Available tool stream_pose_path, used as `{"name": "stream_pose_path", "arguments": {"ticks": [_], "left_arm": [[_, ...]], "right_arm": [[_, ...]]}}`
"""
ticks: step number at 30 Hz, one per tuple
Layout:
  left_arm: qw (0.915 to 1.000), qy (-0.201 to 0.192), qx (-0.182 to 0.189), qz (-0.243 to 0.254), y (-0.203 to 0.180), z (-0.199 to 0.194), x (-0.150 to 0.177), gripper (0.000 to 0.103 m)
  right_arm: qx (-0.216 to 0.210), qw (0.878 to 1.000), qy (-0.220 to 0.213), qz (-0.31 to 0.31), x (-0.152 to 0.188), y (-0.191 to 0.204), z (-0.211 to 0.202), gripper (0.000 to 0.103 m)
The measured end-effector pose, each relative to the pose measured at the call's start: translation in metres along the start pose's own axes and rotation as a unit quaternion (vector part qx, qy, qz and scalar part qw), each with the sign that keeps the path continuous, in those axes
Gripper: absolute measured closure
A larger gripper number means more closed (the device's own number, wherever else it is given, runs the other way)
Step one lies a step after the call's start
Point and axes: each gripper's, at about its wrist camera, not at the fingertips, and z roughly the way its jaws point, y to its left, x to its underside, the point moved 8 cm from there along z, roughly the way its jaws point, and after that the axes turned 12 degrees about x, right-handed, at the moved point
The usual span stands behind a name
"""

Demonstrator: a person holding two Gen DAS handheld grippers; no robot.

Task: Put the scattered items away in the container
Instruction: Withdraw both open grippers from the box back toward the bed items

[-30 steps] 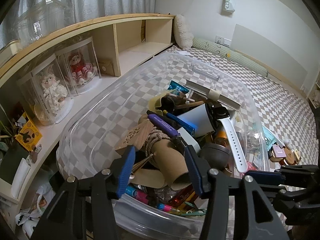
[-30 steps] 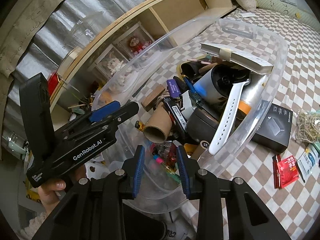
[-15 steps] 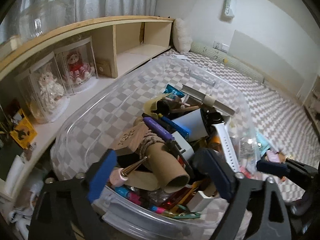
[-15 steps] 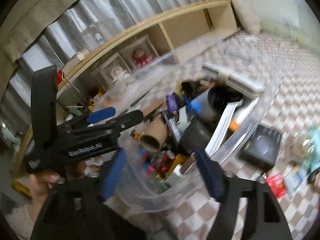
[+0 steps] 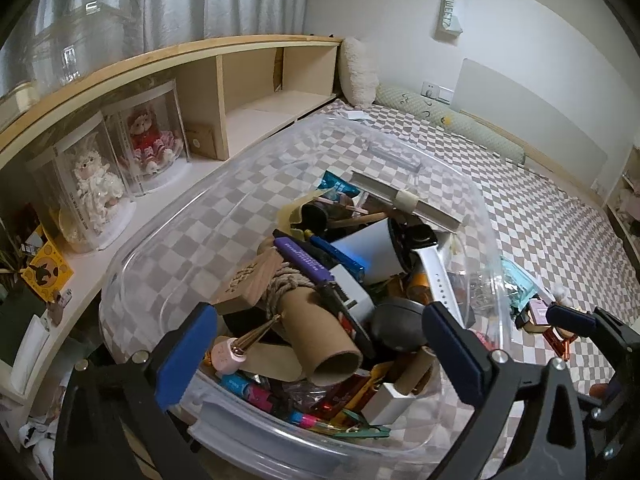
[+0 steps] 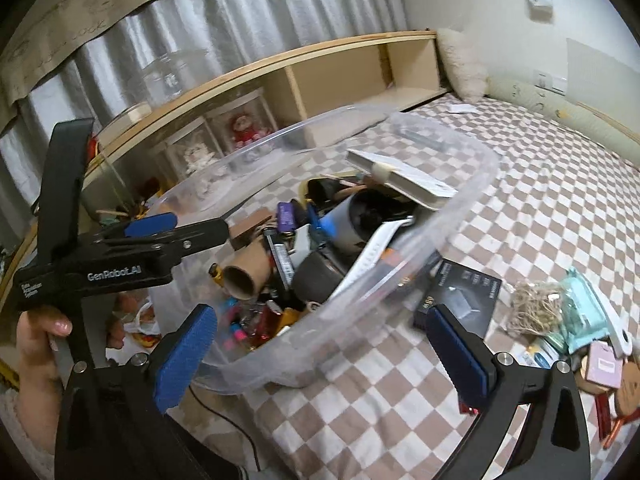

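The clear plastic bin (image 5: 160, 240) (image 6: 460, 208) stands on the checkered bed, piled with clutter: a cardboard tube (image 5: 320, 340), a white watch strap (image 5: 436, 272) and a pink-capped gold item (image 5: 232, 354). My left gripper (image 5: 316, 312) (image 6: 202, 224) hovers over the bin's near end, jaws opening wide, pads touching nothing. My right gripper (image 6: 320, 316) hangs beside the bin's near wall, jaws also opening, nothing gripped; its fingers (image 5: 568, 316) show at the right edge. Loose on the bed lie a black box (image 6: 460, 292), a twine bundle (image 6: 532, 304) and a teal packet (image 6: 580, 308).
A wooden shelf with doll display cases (image 5: 148, 140) runs along the left, curtains behind it. A fluffy pillow (image 5: 360, 72) and a long green bolster (image 5: 440, 120) lie at the bed's far end. A hand (image 6: 36, 340) holds the left gripper. A black cable (image 6: 224, 412) trails under the bin.
Both grippers' jaws have spread from narrow to wide. The pink-capped gold item left the left jaws and lies in the bin. The right gripper has swung rightward, showing more of the bed.
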Motion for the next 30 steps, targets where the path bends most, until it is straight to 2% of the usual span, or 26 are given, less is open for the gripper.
{"name": "stream_pose_path", "arguments": {"ticks": [5,13,20,30], "left_arm": [[0.9999,-0.001,0.008,0.009,-0.014,0.001,-0.001,0.000],[0.9988,-0.006,0.027,0.041,-0.053,0.002,-0.008,0.000],[0.9967,-0.016,0.048,0.063,-0.091,0.002,-0.013,0.000],[0.9931,-0.009,0.070,0.093,-0.137,0.008,-0.009,0.000]], "right_arm": [[0.014,1.000,-0.006,0.012,0.001,-0.014,-0.007,0.000],[0.048,0.996,-0.044,0.065,-0.004,-0.055,-0.024,0.000],[0.082,0.991,-0.049,0.097,0.000,-0.092,-0.034,0.000],[0.123,0.984,-0.052,0.117,0.016,-0.134,-0.055,0.000]]}}
